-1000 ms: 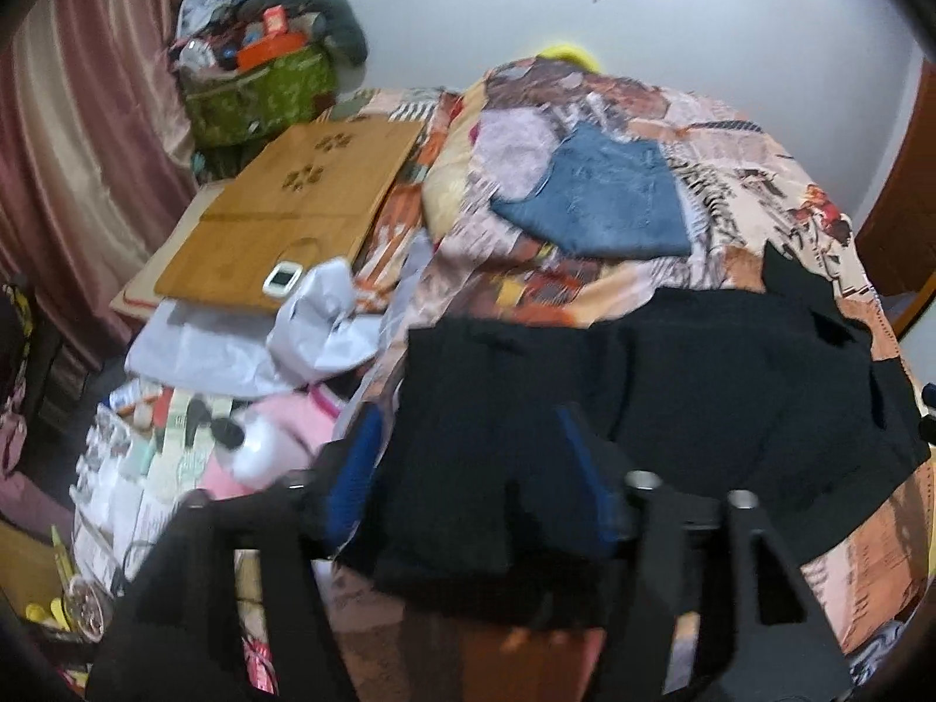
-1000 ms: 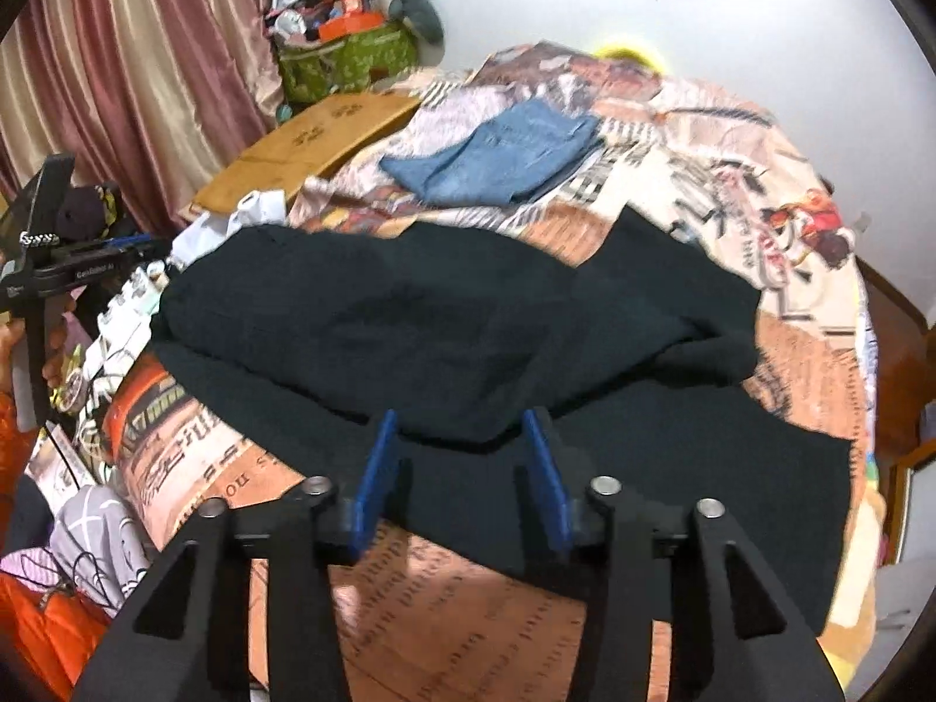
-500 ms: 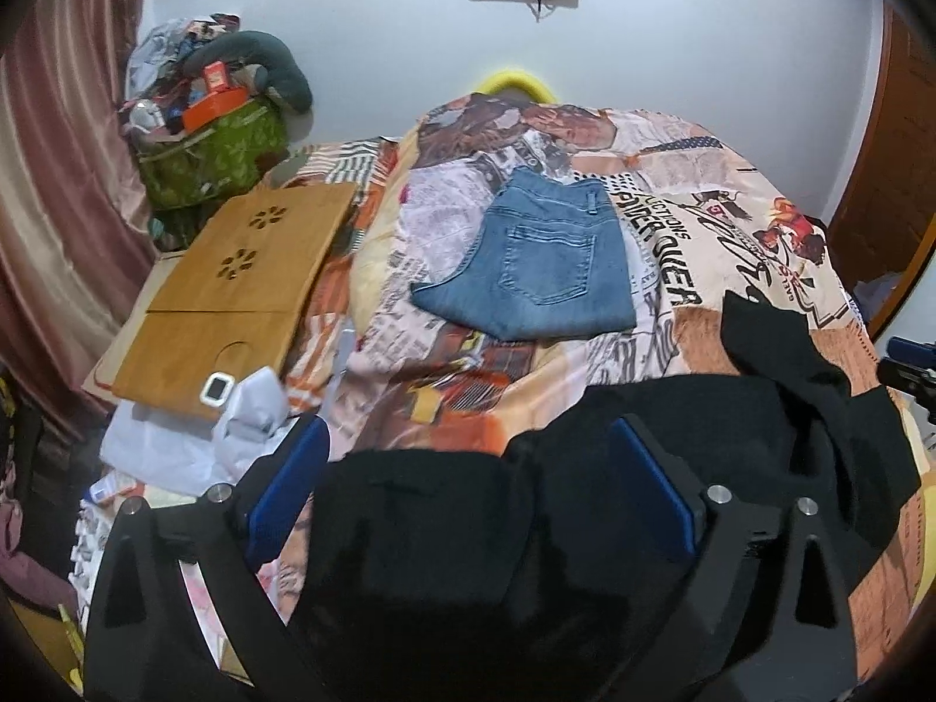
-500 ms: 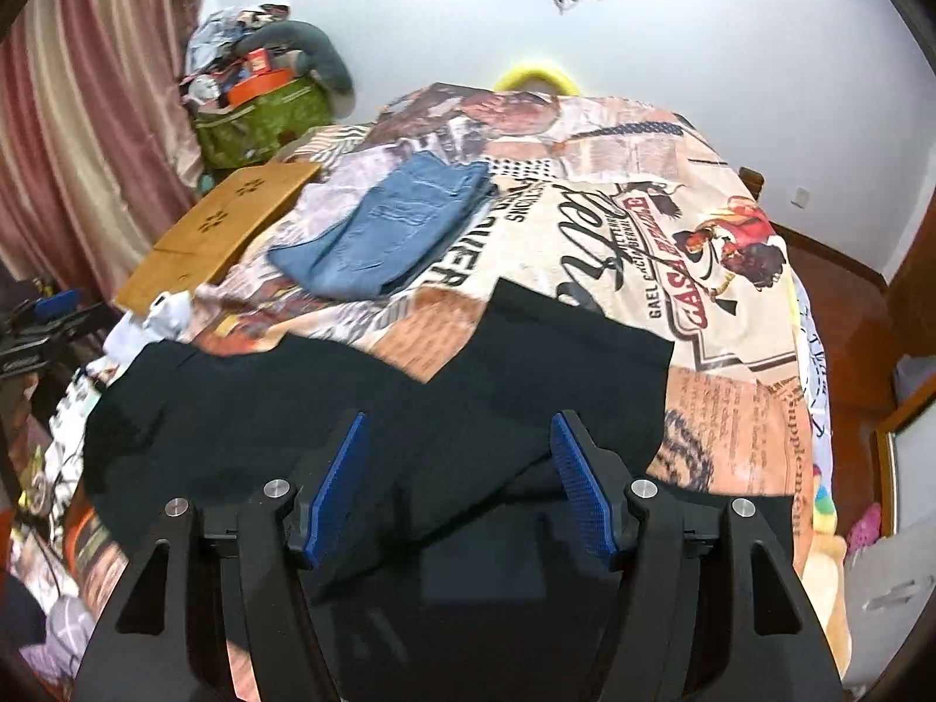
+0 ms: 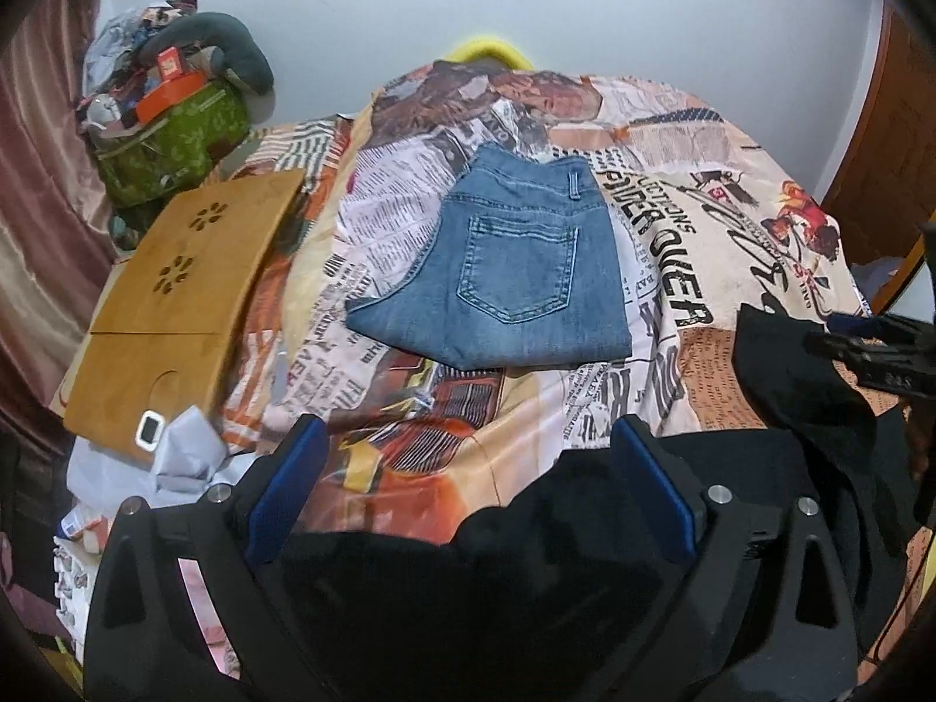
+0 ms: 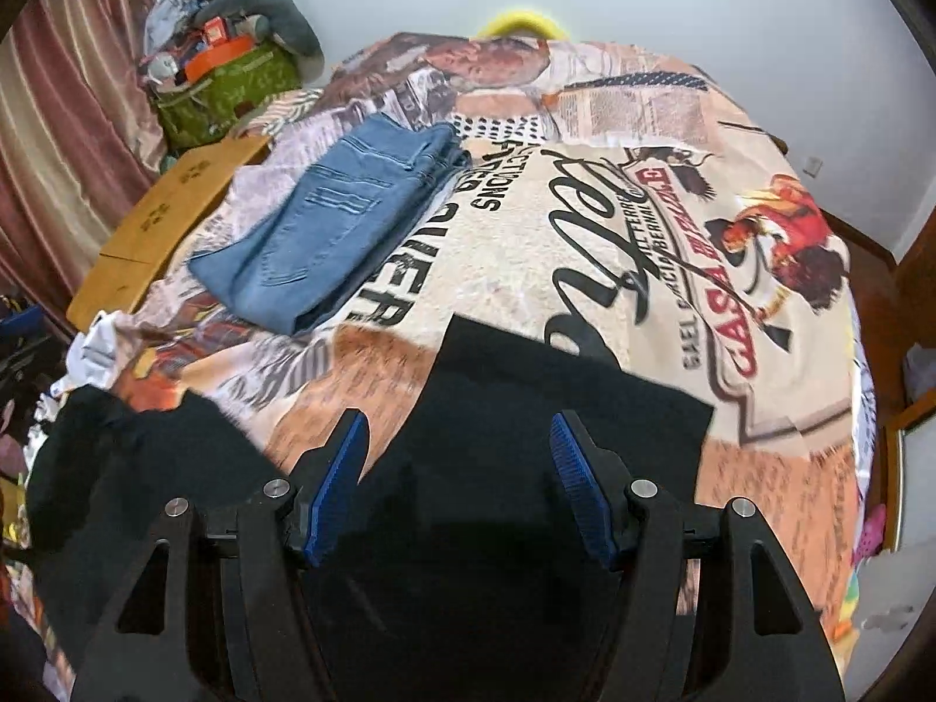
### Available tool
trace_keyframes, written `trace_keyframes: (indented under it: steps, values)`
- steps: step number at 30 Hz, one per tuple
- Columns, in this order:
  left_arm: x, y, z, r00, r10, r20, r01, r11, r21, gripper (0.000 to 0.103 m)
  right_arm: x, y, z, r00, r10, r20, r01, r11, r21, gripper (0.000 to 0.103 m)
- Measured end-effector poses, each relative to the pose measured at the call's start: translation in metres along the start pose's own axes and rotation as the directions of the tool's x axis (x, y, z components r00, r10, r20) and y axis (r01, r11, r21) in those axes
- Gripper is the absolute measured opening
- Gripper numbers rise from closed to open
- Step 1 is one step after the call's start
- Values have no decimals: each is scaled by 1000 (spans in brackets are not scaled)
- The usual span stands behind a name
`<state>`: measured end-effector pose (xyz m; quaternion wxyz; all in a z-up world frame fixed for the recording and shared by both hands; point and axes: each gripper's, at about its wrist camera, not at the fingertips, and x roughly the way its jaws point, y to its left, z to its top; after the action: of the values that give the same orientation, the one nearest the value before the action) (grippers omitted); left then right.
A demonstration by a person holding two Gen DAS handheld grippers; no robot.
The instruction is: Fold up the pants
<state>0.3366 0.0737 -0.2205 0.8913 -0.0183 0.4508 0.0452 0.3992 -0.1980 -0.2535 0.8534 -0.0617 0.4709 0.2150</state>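
Black pants (image 5: 585, 556) lie spread on the near part of the bed, under both grippers; in the right wrist view the black pants (image 6: 544, 409) show a flat rectangular edge reaching toward the bed's middle. My left gripper (image 5: 468, 468) is wide open above the pants' left part, holding nothing. My right gripper (image 6: 459, 468) is wide open above the pants, holding nothing. The right gripper's black body (image 5: 877, 351) shows at the right edge of the left wrist view.
Folded blue jeans (image 5: 509, 281) lie on the printed bedspread (image 5: 673, 187) beyond the black pants, also in the right wrist view (image 6: 339, 222). A wooden lap desk (image 5: 175, 292) lies at the left bedside. A green bag (image 5: 169, 134) of clutter stands behind it.
Both grippers opened wide and let go of the black pants, then drew back and tilted up. The pants now lie flatter on the bed.
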Motion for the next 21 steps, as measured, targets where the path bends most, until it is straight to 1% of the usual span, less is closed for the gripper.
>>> trace_keyframes:
  steps: [3, 5, 7, 9, 11, 13, 14, 15, 17, 19, 21]
  values:
    - [19, -2, 2, 1000, 0, -26, 0, 1000, 2, 98, 22, -5, 14, 1000, 9, -21, -9, 1000, 12, 61]
    - [29, -2, 2, 999, -1, -43, 1, 1000, -2, 98, 39, -9, 22, 999, 30, -45, -28, 999, 28, 60]
    - [39, -1, 2, 998, -1, -60, 1, 1000, -7, 98, 53, -12, 26, 997, 35, -69, -33, 999, 39, 55]
    - [46, -1, -1, 997, -1, -74, 1, 1000, -9, 98, 70, -15, 28, 994, 36, -103, -31, 998, 55, 43]
    - [52, -2, -2, 996, 0, -86, -1, 1000, -7, 98, 83, -17, 26, 991, 40, -127, -31, 997, 72, 35]
    - [57, -3, -4, 995, 3, -98, -3, 1000, -1, 98, 87, -18, 25, 991, 50, -121, -40, 996, 76, 33]
    - [58, -4, -5, 995, 3, -104, -2, 1000, 1, 98, 86, -18, 24, 992, 56, -115, -47, 996, 75, 29]
    - [59, -4, -6, 994, 2, -109, -2, 1000, 2, 98, 85, -18, 23, 992, 56, -111, -48, 996, 73, 23]
    - [61, -6, -7, 992, 0, -125, 1, 1000, 5, 98, 80, -18, 21, 993, 46, -111, -39, 997, 67, 15]
    - [59, -8, -8, 991, -11, -133, 12, 1000, 4, 98, 76, -20, 20, 994, 48, -103, -41, 997, 71, 13]
    - [56, -11, -10, 990, -21, -137, 22, 1000, 7, 98, 62, -25, 17, 995, 64, -73, -58, 994, 90, 12]
